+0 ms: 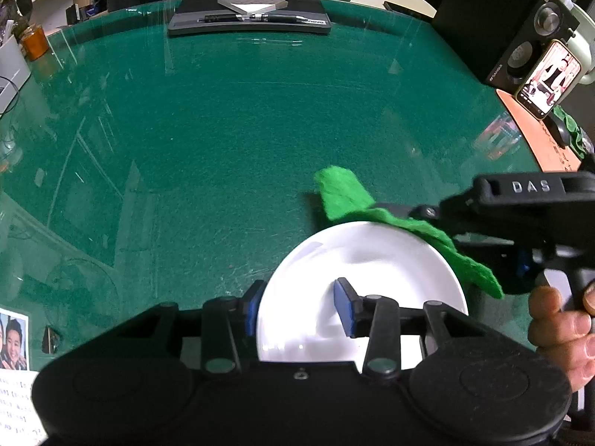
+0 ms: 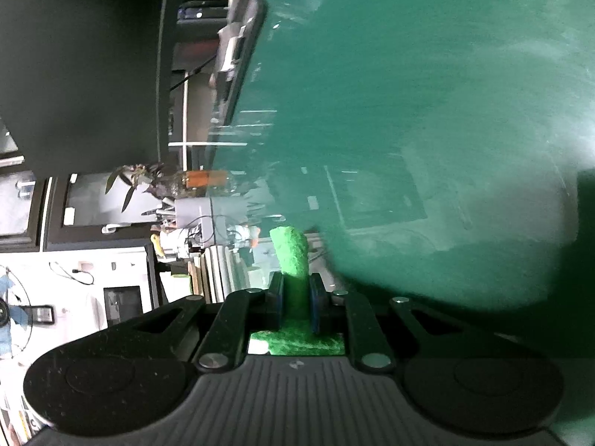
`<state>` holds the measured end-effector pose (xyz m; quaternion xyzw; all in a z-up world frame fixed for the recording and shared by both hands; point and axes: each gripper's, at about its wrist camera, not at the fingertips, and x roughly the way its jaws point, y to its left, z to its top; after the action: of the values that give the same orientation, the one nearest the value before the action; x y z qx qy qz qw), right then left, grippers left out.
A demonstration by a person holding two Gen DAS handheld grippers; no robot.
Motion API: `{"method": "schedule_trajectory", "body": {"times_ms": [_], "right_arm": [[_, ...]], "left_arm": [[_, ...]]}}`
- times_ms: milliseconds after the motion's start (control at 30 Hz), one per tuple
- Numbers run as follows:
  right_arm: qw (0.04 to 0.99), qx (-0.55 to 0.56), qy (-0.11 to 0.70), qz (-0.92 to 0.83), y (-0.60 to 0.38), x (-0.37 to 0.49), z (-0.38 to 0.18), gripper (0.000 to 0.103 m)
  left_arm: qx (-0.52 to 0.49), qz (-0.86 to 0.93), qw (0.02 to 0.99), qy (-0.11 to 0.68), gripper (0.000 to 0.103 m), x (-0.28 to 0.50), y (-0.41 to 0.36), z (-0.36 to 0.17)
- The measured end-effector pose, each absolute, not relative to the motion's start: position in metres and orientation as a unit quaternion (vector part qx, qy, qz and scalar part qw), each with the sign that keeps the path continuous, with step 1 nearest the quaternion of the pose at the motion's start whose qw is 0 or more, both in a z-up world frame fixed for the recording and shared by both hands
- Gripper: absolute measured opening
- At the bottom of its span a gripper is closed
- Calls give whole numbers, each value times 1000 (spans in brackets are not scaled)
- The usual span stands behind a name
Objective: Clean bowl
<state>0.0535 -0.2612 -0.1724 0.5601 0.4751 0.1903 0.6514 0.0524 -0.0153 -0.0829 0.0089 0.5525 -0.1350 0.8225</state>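
Observation:
A white bowl [image 1: 372, 256] is tilted up over the green glass-topped table [image 1: 223, 130], near its front edge. My left gripper [image 1: 299, 290] is shut on the bowl's rim, with one blue pad outside the wall and the other inside. A green cloth [image 1: 346, 197] drapes over the bowl's far right rim. My right gripper [image 1: 412, 211] comes in from the right, held by a hand [image 1: 557, 327], and is shut on that cloth. In the right wrist view the cloth [image 2: 292, 252] sticks out between the closed fingers of the right gripper [image 2: 296, 290]. That view is turned sideways and blurred.
A monitor stand [image 1: 249, 15] with a notepad and pens sits at the table's far edge. A speaker [image 1: 520, 37], a propped phone [image 1: 550, 78] and an orange mat [image 1: 539, 137] are at the right. An amber jar [image 1: 35, 41] stands far left, and a photo [image 1: 13, 338] lies at the near left.

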Motion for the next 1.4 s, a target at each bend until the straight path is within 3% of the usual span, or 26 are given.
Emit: {"method": "schedule_trajectory", "body": {"times_ms": [400, 467, 600, 667, 733, 1167, 1400], "right_arm": [[662, 567, 464, 159, -296, 18, -164, 15], [661, 569, 465, 154, -300, 12, -165, 15], [656, 578, 464, 142, -305, -1, -169, 15], [651, 588, 459, 141, -304, -3, -172, 15], [650, 589, 459, 142, -302, -3, -173, 15], [673, 549, 468, 164, -275, 46, -168, 15], [667, 554, 473, 158, -288, 24, -171, 14]], "left_arm": [[75, -199, 827, 521, 45, 52, -40, -81], [59, -183, 833, 519, 36, 55, -35, -79], [42, -184, 826, 531, 36, 51, -25, -72], [56, -175, 823, 537, 24, 51, -26, -74], [63, -169, 822, 541, 22, 51, -26, -76], [60, -168, 821, 543, 23, 49, -24, -76], [61, -172, 820, 542, 27, 50, -26, -76]]}}
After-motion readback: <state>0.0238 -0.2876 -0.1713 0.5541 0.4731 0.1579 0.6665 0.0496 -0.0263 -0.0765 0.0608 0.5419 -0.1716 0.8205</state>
